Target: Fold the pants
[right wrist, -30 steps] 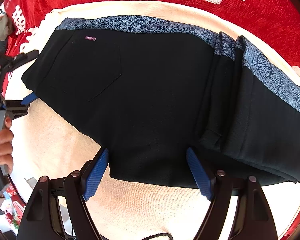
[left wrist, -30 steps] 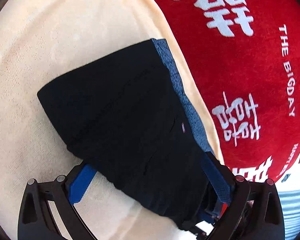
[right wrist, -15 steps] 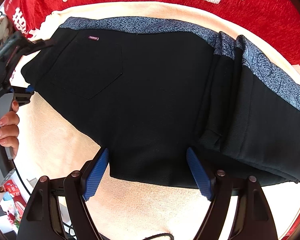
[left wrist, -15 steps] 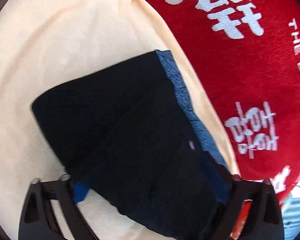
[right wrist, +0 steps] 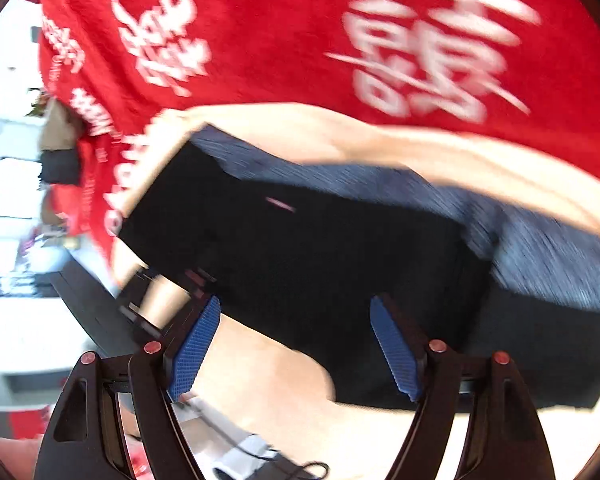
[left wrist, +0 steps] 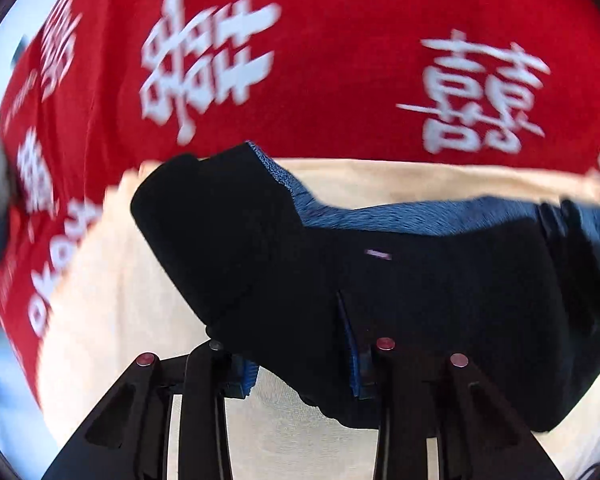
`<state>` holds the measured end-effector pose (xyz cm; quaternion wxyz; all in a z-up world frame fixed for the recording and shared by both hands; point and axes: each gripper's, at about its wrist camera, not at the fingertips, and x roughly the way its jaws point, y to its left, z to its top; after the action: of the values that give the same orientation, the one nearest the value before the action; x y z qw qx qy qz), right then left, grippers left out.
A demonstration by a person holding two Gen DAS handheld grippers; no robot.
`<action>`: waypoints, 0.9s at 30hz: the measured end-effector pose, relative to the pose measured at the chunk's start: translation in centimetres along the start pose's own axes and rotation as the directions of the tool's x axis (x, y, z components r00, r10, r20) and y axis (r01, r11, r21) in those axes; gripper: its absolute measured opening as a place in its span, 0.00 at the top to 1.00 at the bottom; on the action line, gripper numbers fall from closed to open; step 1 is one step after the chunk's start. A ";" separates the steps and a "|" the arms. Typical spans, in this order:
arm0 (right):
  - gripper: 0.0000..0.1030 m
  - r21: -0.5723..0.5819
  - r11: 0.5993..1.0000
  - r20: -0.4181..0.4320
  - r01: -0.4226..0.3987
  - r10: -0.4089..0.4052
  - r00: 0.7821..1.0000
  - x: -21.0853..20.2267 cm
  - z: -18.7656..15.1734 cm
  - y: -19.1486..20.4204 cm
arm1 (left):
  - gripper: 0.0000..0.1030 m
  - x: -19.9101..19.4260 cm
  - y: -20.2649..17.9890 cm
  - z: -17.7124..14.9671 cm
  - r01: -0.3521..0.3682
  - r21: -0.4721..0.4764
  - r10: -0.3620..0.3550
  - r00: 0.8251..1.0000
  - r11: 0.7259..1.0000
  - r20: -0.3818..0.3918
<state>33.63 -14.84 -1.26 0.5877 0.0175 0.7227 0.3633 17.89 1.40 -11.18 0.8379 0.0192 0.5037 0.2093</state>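
Left wrist view: the black pants [left wrist: 380, 280] are seen lying on a cream towel [left wrist: 120, 280], which is spread over a red cloth [left wrist: 340, 60] with white signs. A grey-blue band [left wrist: 400, 216] is seen along the far edge of the pants. The near edge of the pants is pinched by the left claw [left wrist: 300, 364], and a corner is lifted. In the right wrist view, the right claw [right wrist: 296, 348] is held spread wide at the near edge of the pants [right wrist: 340, 260], with nothing gripped.
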 end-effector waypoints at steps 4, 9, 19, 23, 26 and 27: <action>0.20 -0.081 0.991 -0.141 -0.105 0.093 0.986 3.0 5.5 5.0 | 0.66 -0.1 -0.3 -0.3 -0.017 0.052 0.016 1.000 0.998 0.011; 0.19 -0.181 0.975 -0.270 -0.126 0.074 0.960 7.6 8.5 11.3 | 0.66 -0.1 -0.1 -0.5 -0.022 0.067 0.021 1.000 0.998 0.013; 0.68 -0.326 0.945 -0.405 0.033 -0.171 0.898 14.8 8.9 14.5 | 0.66 -0.4 -0.5 -0.1 -0.020 0.078 0.019 1.000 0.997 0.008; 0.82 -0.294 0.956 -0.321 0.005 -0.104 0.941 11.4 7.9 12.8 | 0.66 -2.2 -1.6 0.5 0.003 0.112 -0.007 0.999 0.994 0.037; 0.82 -0.281 0.959 -0.255 -0.037 -0.037 0.966 8.1 7.0 11.4 | 0.66 -4.2 -2.9 1.4 0.028 0.143 -0.037 0.997 0.989 0.066; 0.82 -0.272 0.961 -0.235 -0.054 -0.012 0.972 7.0 6.8 10.9 | 0.66 -4.9 -3.3 1.7 0.036 0.151 -0.048 0.996 0.988 0.075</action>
<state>33.00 -0.22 -1.46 0.4911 -0.1000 0.7291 0.4662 18.45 -3.09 -7.07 0.8575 0.0795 0.4850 0.1522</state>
